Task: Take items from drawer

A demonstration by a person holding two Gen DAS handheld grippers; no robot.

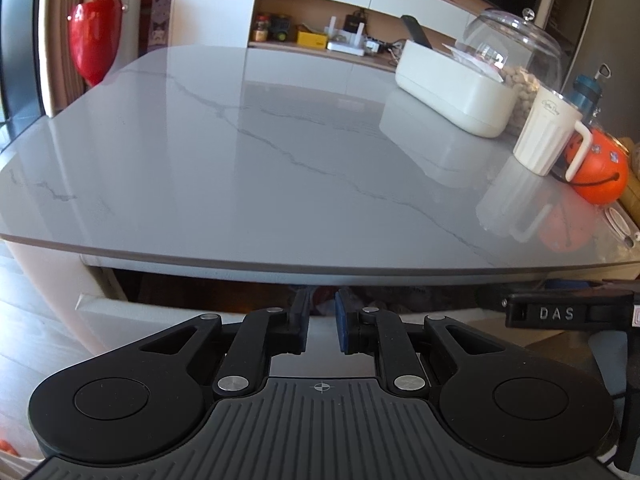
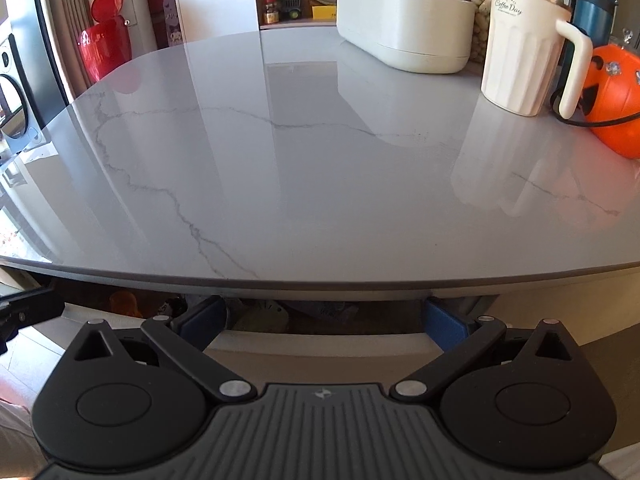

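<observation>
Black left gripper [image 1: 322, 314] sits w/ jaws narrow, nothing between them, at the front of the open drawer [image 1: 168, 312]. Right gripper [image 2: 326, 316] wide, empty, over same drawer [image 2: 320, 340] — items [image 2: 260, 316] inside dim, can't tell what. Beyond: marble counter [image 2: 280, 180] w/ mug [image 2: 520, 44], orange pumpkin [image 2: 616, 96], white box [image 2: 404, 20] at far right.

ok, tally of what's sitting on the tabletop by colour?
White/cream: 2, the tissue box and mug
Orange: 1, pumpkin bucket
Clear: 1, glass dome
Teal: 1, bottle
Total: 5
</observation>
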